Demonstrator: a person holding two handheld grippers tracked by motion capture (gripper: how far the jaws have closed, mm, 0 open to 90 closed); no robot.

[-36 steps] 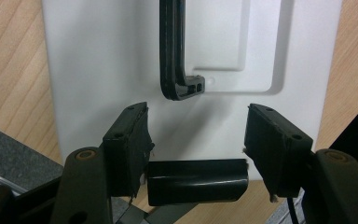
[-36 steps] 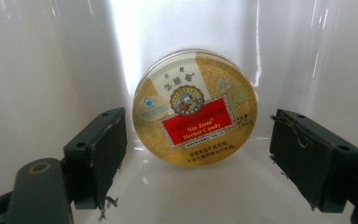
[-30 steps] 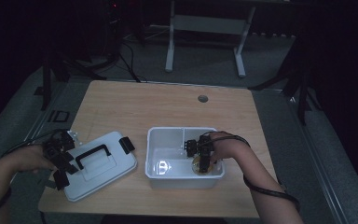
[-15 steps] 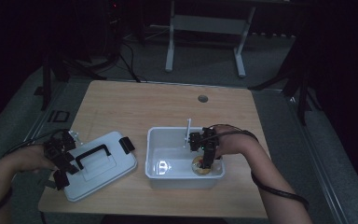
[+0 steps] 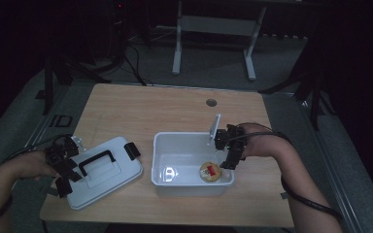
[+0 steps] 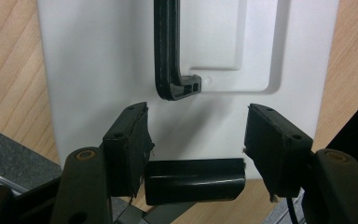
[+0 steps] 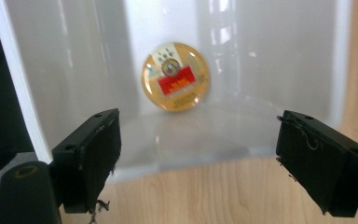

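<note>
Centrally, a wooden table (image 5: 141, 116) bears two white plastic items, shown from above. At right stands an open bin (image 5: 175, 155); at left lies its lid (image 5: 109, 177), flat, with a black handle (image 5: 96, 161) on top and a black latch (image 5: 132, 150) at the edge nearest the bin. Bin and lid lie near one another without touching.

Inside the bin, toward its front right corner, rests a round tin (image 5: 210, 171), gold with a red label, lying flat on the floor of the bin. The right gripper (image 5: 229, 154) hangs above the bin's right rim, just above and beside the tin and apart from it. In the right gripper view the tin (image 7: 175, 76) sits ahead of the jaws and between their lines, beyond the bin wall (image 7: 186, 135); the jaws stand wide with nothing between them.

The left gripper (image 5: 62, 165) sits at the lid's left edge. In the left gripper view its jaws are partly parted over that edge, with a second black latch (image 6: 195, 180) lying between them; the left pad (image 6: 128, 149) is against one end of it, while contact at the other end cannot be told. The handle's end (image 6: 177, 88) lies just beyond.
</note>
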